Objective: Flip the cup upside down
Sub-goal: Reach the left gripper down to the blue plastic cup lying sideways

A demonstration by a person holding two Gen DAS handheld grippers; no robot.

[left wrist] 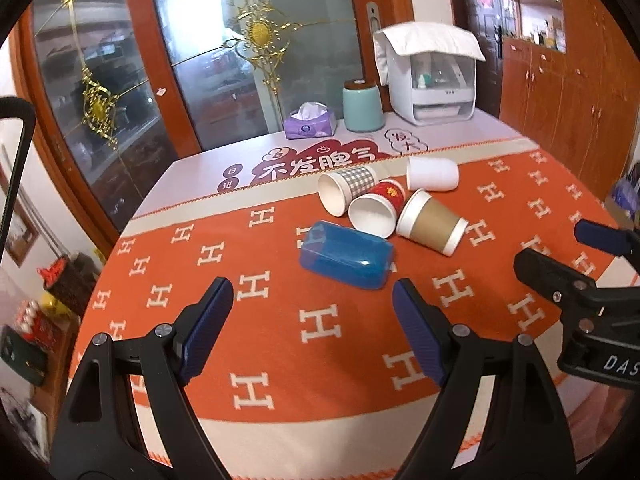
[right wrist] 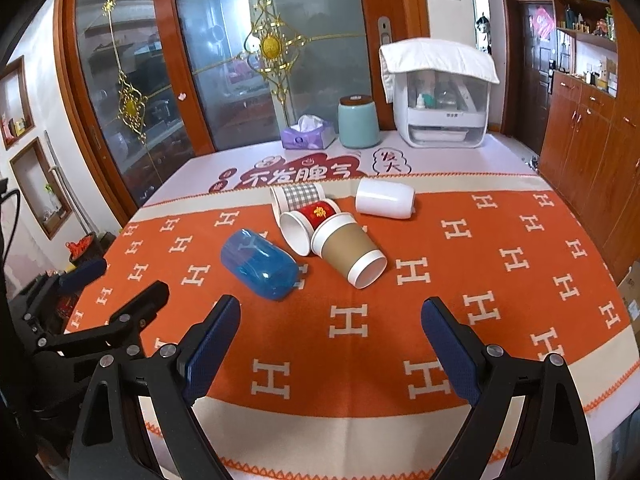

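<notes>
Both tongs hang spread wide with nothing between them: the left tongs [left wrist: 313, 326] and the right tongs [right wrist: 331, 340] sit above the near part of the orange cloth [right wrist: 400, 340] on the counter [right wrist: 460, 168], short of the cups.

Nothing's been grabbed yet, so the step looks like the reach in. The blue cup [left wrist: 346, 254] lies on its side nearest the left tongs, apart from the pile, so I'd start there. Come in across the body, not along it, squeeze around the middle, lift clear of the cloth, then rotate until the mouth faces down before setting it flat (translucent plastic probably slips, so grip firmly).

Cup count, all lying on their sides:
- one blue cup
- one brown paper cup [right wrist: 348, 250]
- one red paper cup [right wrist: 310, 222]
- one plaid paper cup [right wrist: 298, 196]
- one white cup [right wrist: 385, 199], a bit off to the right

Three paper cups are bunched touching, so pulling one could roll its neighbours.
</notes>
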